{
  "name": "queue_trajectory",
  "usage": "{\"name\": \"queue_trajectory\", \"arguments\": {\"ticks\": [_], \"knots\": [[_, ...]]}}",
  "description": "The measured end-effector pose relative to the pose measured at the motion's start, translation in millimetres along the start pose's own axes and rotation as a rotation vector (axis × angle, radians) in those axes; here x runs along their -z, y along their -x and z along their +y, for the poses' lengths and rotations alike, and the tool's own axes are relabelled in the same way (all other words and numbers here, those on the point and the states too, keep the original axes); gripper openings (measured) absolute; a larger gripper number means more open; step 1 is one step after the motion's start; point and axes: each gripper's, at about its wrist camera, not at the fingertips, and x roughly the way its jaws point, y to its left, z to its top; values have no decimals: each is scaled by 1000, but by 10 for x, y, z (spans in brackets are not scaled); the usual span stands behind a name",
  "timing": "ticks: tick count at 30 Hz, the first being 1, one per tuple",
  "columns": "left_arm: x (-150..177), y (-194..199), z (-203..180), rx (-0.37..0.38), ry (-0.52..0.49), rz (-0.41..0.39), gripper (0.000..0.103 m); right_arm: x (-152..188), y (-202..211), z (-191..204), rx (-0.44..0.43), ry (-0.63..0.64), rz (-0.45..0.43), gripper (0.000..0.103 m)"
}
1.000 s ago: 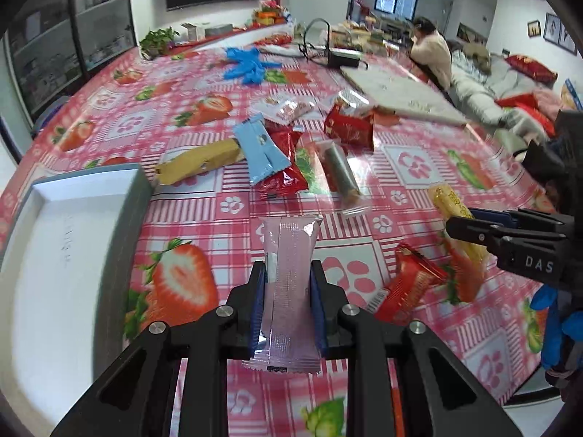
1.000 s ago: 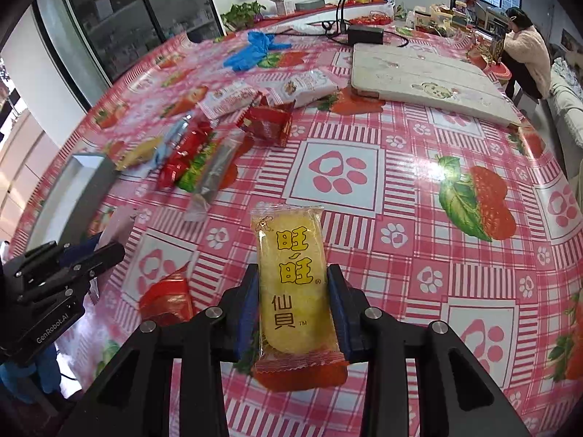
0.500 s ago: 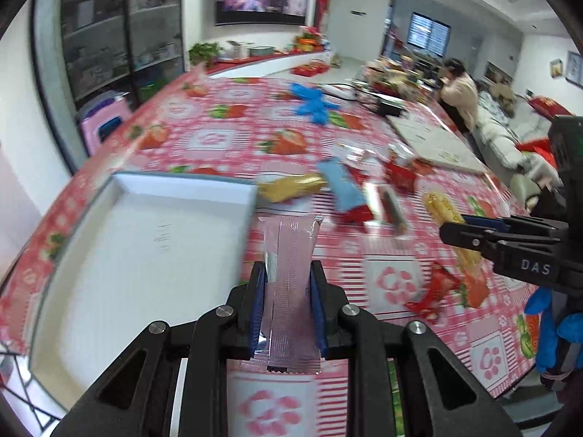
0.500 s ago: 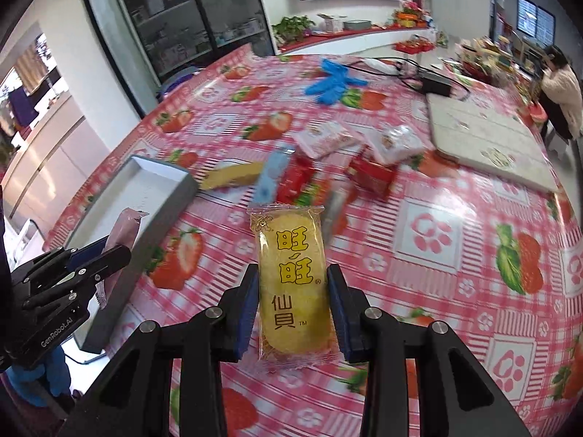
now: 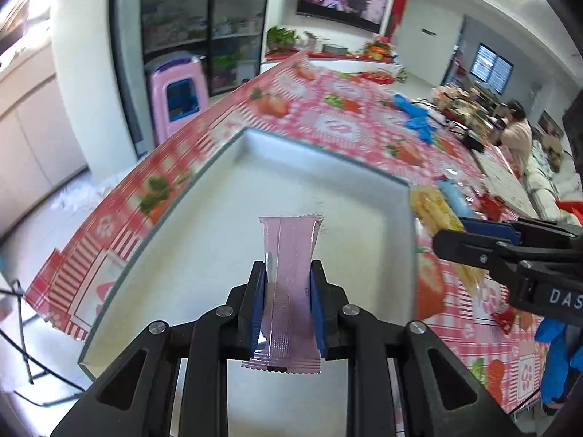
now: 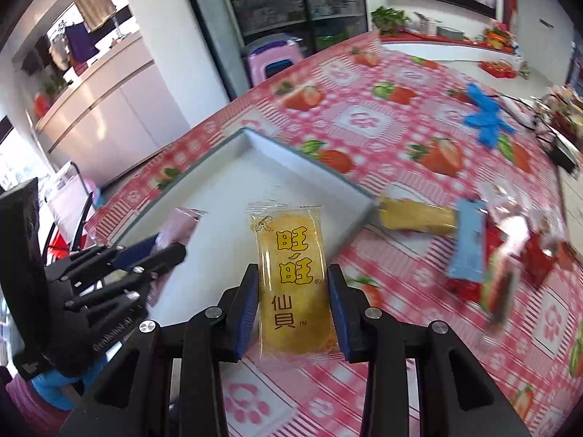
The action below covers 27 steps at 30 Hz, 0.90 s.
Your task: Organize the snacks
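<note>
My left gripper (image 5: 288,291) is shut on a pink snack bar wrapper (image 5: 291,255) and holds it above the white tray (image 5: 328,167). My right gripper (image 6: 295,298) is shut on a yellow rice cracker packet (image 6: 291,280) over the tray's right edge (image 6: 349,225). The right gripper also shows in the left wrist view (image 5: 473,240), to the right of the tray, with the yellow packet (image 5: 437,211) in it. The left gripper shows in the right wrist view (image 6: 145,255) over the tray, holding the pink bar (image 6: 178,225).
More snacks lie right of the tray on the strawberry tablecloth: a tan bar (image 6: 415,215), a blue packet (image 6: 470,244), red packets (image 6: 539,255). Blue gloves (image 6: 484,116) lie farther back. The table edge (image 5: 145,182) runs along the tray's left side. A pink stool (image 5: 178,94) stands beyond.
Both grippers have swung left, away from the pile of snacks, carrying their packets. The left one now hangs over the tray and the right one over the tray's right edge.
</note>
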Motion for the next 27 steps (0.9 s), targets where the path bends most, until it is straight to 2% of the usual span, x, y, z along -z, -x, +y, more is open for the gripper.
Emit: {"name": "queue_trajectory", "arguments": {"ticks": [4, 9, 10, 11, 12, 13, 15, 18, 20, 23, 27], "knots": [[23, -106, 181, -3, 41, 22, 25, -143, -213, 273, -17, 48, 30, 38], [54, -233, 234, -1, 48, 54, 28, -218, -406, 414, -18, 80, 69, 39], [61, -246, 237, -8, 49, 53, 38, -219, -437, 409, -17, 80, 84, 44], [70, -253, 232, -15, 50, 52, 46, -220, -454, 404, -12, 77, 91, 60], [72, -255, 222, -21, 51, 48, 67, -208, -459, 377, 3, 72, 88, 78], [82, -224, 218, -31, 57, 34, 81, -177, -422, 337, 24, 68, 73, 85], [84, -162, 221, -23, 62, 4, 82, -125, -336, 264, 52, 63, 59, 89], [67, -107, 143, -27, 35, 13, 83, 25, -194, 25, 97, 16, 56, 91], [65, -68, 53, -18, 17, 12, 83, 151, -69, -180, 139, -40, 41, 102], [45, -28, -105, -2, -3, 17, 83, 397, 130, -498, 205, -109, 9, 102], [25, 37, -456, 4, -78, 17, 83, 761, 361, -913, 377, -168, -20, 102]]}}
